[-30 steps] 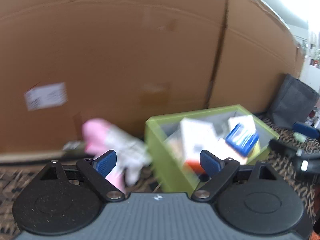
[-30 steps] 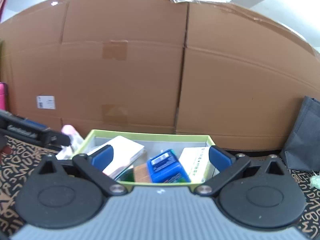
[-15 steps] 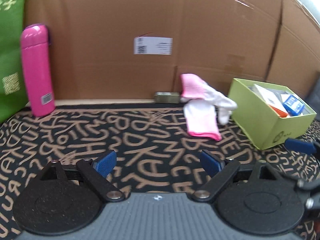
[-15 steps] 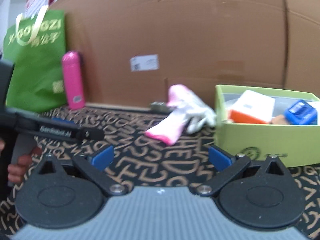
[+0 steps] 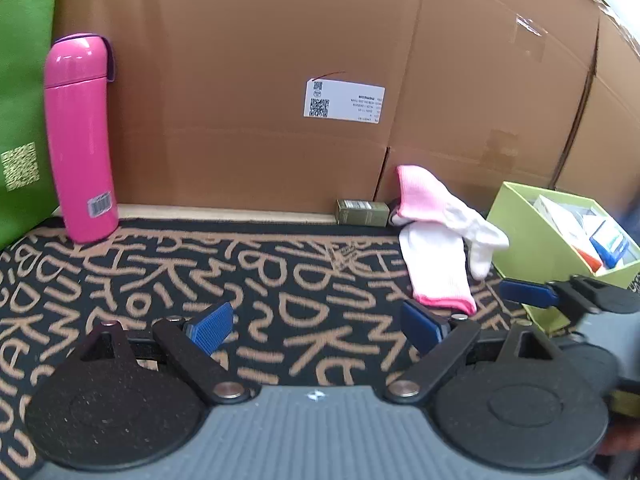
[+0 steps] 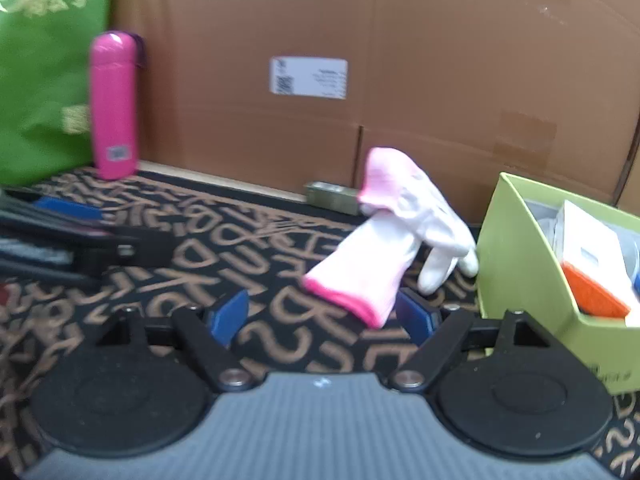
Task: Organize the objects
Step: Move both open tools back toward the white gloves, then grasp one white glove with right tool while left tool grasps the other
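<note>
Both handheld grippers have swung away from the lime-green cardboard box (image 6: 520, 264), which filled their views a second ago, and now face the pink-and-white knitted gloves (image 6: 384, 248) lying loose on the patterned cloth. The right gripper (image 6: 322, 316) has just been narrowing its jaws from their widest; they stand partly open, with the pink-edged cuff of one glove just ahead of the blue pads and nothing pressed between them. The left gripper (image 5: 316, 328) holds its jaws wide and empty over bare cloth.

The turn suggests that the gloves are the next item to be tidied, probably into the box, which already holds a white-and-orange carton (image 6: 588, 268) and a small blue packet (image 5: 610, 242).

The gloves lie crumpled near the far edge of the worktop (image 5: 260, 280), touching or nearly touching the box's left wall, their limp fingers draped toward it. The fabric looks soft and stretchy, likely to bunch and sag when pinched. The box is stiff, matt and open-topped. A small olive-green rectangular carton (image 5: 363, 213) lies against the brown corrugated cardboard wall (image 5: 260, 40) just left of the gloves. At the far left corner a glossy pink cylindrical flask (image 5: 80, 136) stands upright beside a green fabric bag (image 5: 22, 100). The worktop's black cloth carries tan scrawled lettering.
</note>
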`<state>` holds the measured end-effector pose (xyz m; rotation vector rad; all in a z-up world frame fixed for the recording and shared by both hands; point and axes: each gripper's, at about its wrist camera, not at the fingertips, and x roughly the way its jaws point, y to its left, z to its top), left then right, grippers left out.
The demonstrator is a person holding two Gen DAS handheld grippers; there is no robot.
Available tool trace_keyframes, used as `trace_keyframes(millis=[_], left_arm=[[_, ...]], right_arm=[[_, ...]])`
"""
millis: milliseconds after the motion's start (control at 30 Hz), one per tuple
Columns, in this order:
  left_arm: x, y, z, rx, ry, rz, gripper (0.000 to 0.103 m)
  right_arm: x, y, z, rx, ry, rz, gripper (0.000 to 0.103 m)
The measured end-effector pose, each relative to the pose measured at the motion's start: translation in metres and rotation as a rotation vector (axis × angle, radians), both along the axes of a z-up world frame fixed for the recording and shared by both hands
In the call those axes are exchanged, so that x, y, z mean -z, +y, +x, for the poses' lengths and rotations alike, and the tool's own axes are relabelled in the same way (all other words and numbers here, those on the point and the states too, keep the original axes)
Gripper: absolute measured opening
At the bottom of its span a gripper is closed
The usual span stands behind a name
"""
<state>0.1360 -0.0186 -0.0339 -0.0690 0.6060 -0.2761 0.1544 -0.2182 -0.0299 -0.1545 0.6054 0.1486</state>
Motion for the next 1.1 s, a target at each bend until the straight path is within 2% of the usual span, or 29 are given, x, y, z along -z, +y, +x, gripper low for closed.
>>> trace_keyframes(millis=[167,200,233,267,300,333,467,700,733,767,833,900,933,1000,1100], left_arm=[[-0.009,-0.010,0.027,0.048,0.011,-0.039,0.094],[-0.010,-0.014,0.034,0.061,0.019,-0.047,0.094],[-0.012,-0.019,0.041,0.074,0.027,-0.055,0.094],[-0.013,-0.024,0.047,0.087,0.032,-0.060,0.094],[-0.015,-0.029,0.052,0.098,0.036,-0.065,0.094],[-0.016,-0.036,0.059,0.110,0.036,-0.069,0.094],[-0.014,-0.066,0.081,0.151,0.037,-0.077,0.094],[0.010,-0.120,0.117,0.177,0.125,-0.056,0.093],[0.015,-0.124,0.118,0.190,0.131,-0.041,0.085],[0.020,-0.126,0.118,0.214,0.140,-0.028,0.056],[0.030,-0.124,0.118,0.294,0.204,-0.032,0.022],[0.034,-0.111,0.107,0.323,0.216,-0.080,0.016],[0.032,-0.106,0.101,0.330,0.209,-0.071,0.012],[0.028,-0.094,0.084,0.341,0.197,-0.043,0.010],[0.021,-0.072,0.058,0.343,0.181,-0.002,0.010]], right_arm=[[0.014,-0.010,0.043,0.085,0.067,0.029,0.079],[0.017,-0.011,0.048,0.083,0.079,0.033,0.076],[0.019,-0.013,0.052,0.060,0.097,0.059,0.050],[0.019,-0.016,0.050,0.032,0.105,0.103,0.039],[0.017,-0.017,0.047,0.021,0.107,0.118,0.022],[0.015,-0.016,0.040,0.006,0.095,0.103,0.011],[0.013,-0.026,-0.002,-0.063,0.076,0.096,0.011],[0.016,-0.055,-0.062,-0.104,0.093,0.091,0.011],[0.015,-0.060,-0.068,-0.105,0.098,0.099,0.011],[0.014,-0.064,-0.073,-0.107,0.098,0.102,0.011],[0.013,-0.070,-0.079,-0.113,0.102,0.090,0.012],[0.014,-0.075,-0.082,-0.120,0.101,0.088,0.017],[0.014,-0.078,-0.081,-0.117,0.098,0.093,0.025],[0.013,-0.078,-0.078,-0.104,0.084,0.083,0.037],[0.010,-0.074,-0.065,-0.100,0.067,0.076,0.043]])
